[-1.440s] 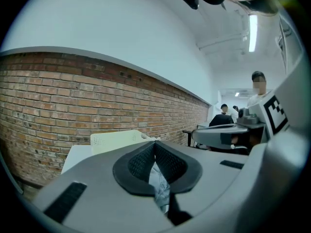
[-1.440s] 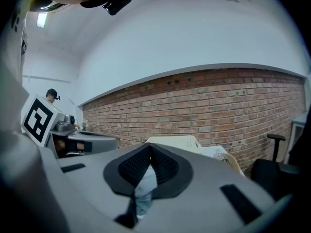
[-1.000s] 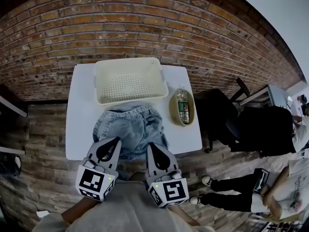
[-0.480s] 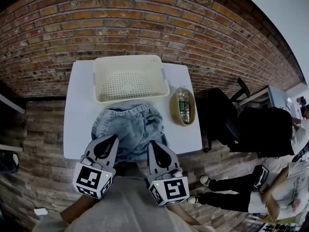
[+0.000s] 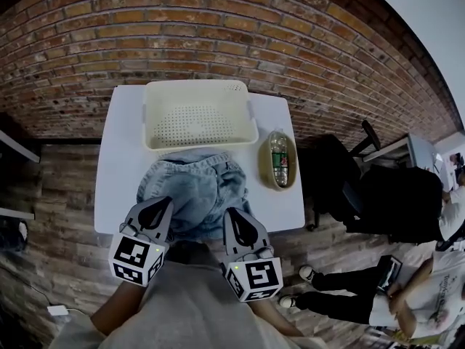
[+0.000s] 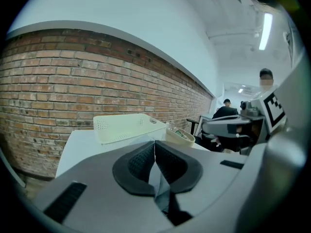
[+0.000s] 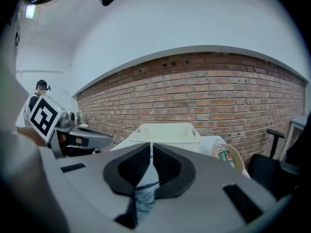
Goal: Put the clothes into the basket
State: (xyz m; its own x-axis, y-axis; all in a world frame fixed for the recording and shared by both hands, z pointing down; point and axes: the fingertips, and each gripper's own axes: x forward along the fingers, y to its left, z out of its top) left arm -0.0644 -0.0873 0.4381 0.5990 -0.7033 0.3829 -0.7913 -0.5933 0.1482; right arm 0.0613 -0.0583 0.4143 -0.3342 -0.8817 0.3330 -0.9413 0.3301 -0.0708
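Clothes here means one blue denim garment [image 5: 192, 195], lying rumpled on the near half of the white table [image 5: 120, 166], outside the basket. Its far edge reaches the basket's near wall; whether the two touch I cannot tell. Its near edge lies at the table's near edge, where both tools meet it.

The cream basket [image 5: 195, 118] stands at 12 o'clock from the garment, against the far side of the table, with its perforated floor bare.

The left tool [image 5: 164, 202] is at the garment's 7 o'clock corner. In the left gripper view [image 6: 155, 152] its dark pads are pressed together, with a fold of grey-blue cloth [image 6: 160, 188] caught between them.

The right tool [image 5: 232, 215] is at the garment's 5 o'clock corner. In the right gripper view [image 7: 149, 161] its jaws are likewise pressed together on a strip of denim [image 7: 143, 195] that hangs down from between the pads.

The two tools sit side by side, apart from each other, each pointing toward 12 o'clock at the basket.

At 3 o'clock from the garment, near the table's right edge, an oval tan bowl [image 5: 263, 164] holds a clear bottle [image 5: 277, 158] with a green label, lying on its side.

A brick wall [image 5: 218, 27] rises beyond the table at 12 o'clock, and a black office chair [image 5: 341, 177] stands off the table at 3 o'clock.
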